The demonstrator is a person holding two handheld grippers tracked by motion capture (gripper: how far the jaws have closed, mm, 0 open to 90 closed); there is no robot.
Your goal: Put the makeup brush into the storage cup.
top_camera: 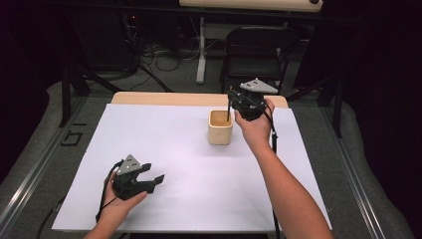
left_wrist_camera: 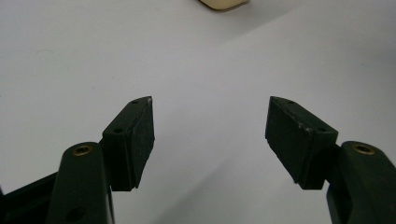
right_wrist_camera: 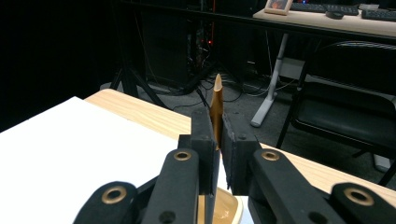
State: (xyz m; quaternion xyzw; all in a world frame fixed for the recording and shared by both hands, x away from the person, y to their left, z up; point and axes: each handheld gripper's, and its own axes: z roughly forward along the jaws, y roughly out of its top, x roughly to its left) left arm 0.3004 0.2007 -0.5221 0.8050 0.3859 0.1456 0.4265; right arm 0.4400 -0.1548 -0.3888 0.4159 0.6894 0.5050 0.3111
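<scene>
A beige cup (top_camera: 220, 130) stands upright on the white sheet (top_camera: 189, 174), right of centre toward the back. Just above its right rim, my right gripper (top_camera: 232, 99) is shut on a thin brown utensil (top_camera: 228, 112) whose lower end reaches down into the cup. In the right gripper view, the utensil's pointed tip (right_wrist_camera: 217, 95) sticks up between the closed jaws of the right gripper (right_wrist_camera: 219, 128), with the cup rim (right_wrist_camera: 229, 205) below. My left gripper (top_camera: 153, 180) rests near the front left, open and holding nothing. Its jaws are wide apart in the left gripper view (left_wrist_camera: 210, 135), with the cup's base (left_wrist_camera: 223, 3) far ahead.
The white sheet covers most of a wooden table (top_camera: 164, 98), whose bare edge runs along the back. Behind the table stand a black folding chair (top_camera: 256, 50), a desk leg (top_camera: 201, 50) and floor cables. Dark stands flank both sides.
</scene>
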